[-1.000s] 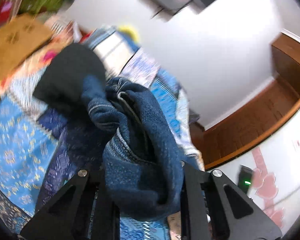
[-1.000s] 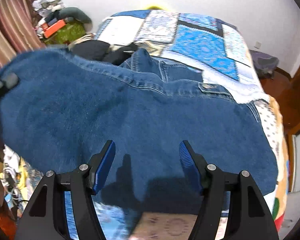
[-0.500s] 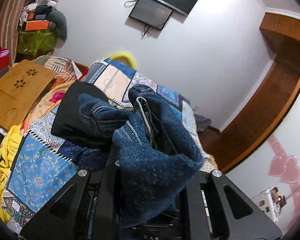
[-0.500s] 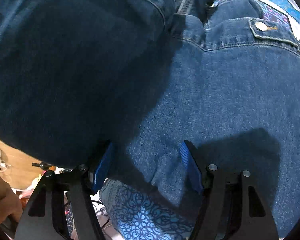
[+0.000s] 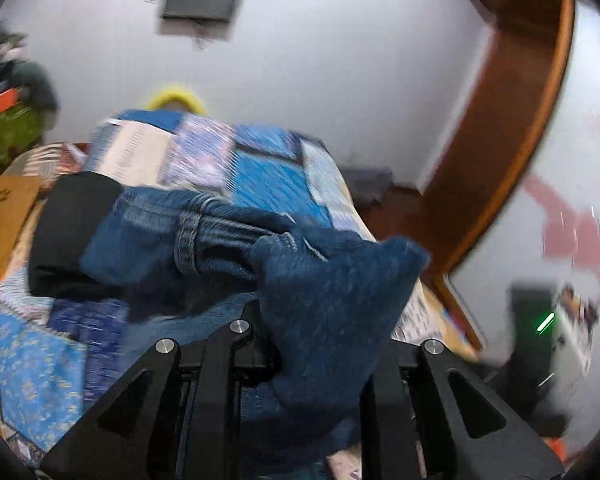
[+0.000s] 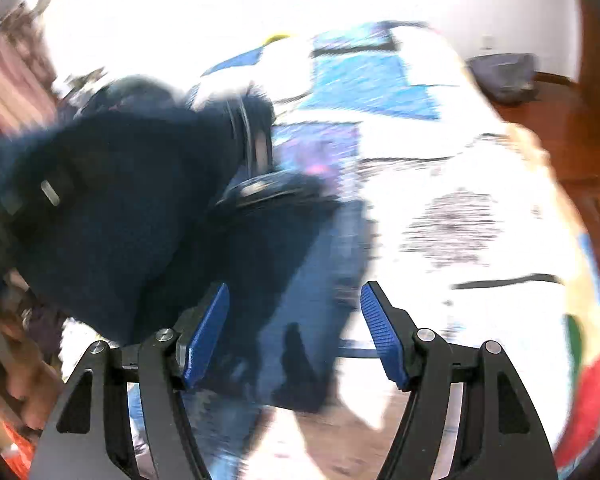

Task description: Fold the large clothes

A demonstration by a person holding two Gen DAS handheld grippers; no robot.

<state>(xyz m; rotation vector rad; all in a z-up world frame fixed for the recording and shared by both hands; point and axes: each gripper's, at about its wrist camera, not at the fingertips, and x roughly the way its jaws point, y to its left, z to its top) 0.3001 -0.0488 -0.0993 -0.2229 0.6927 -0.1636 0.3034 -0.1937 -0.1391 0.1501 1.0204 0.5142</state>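
Note:
Blue denim jeans (image 5: 220,240) lie bunched on the patchwork bed quilt (image 5: 268,176). My left gripper (image 5: 320,340) is shut on a thick fold of the jeans, which bulges up between the fingers and hides the tips. In the right wrist view the jeans (image 6: 132,208) hang dark and blurred at the left, lifted over the quilt (image 6: 460,160). My right gripper (image 6: 294,336) is open, its blue pads (image 6: 208,332) apart, with denim lying just beyond and between them but not clamped.
A black garment (image 5: 72,224) lies on the bed to the left of the jeans. A brown cardboard panel (image 5: 0,220) sits at the far left. A wooden door frame (image 5: 512,140) stands at the right. A hand (image 6: 20,380) shows at the lower left.
The left gripper has swung with the jeans, which now trail left across the bed. The right gripper has pulled back from under the denim, and the quilt shows to its right.

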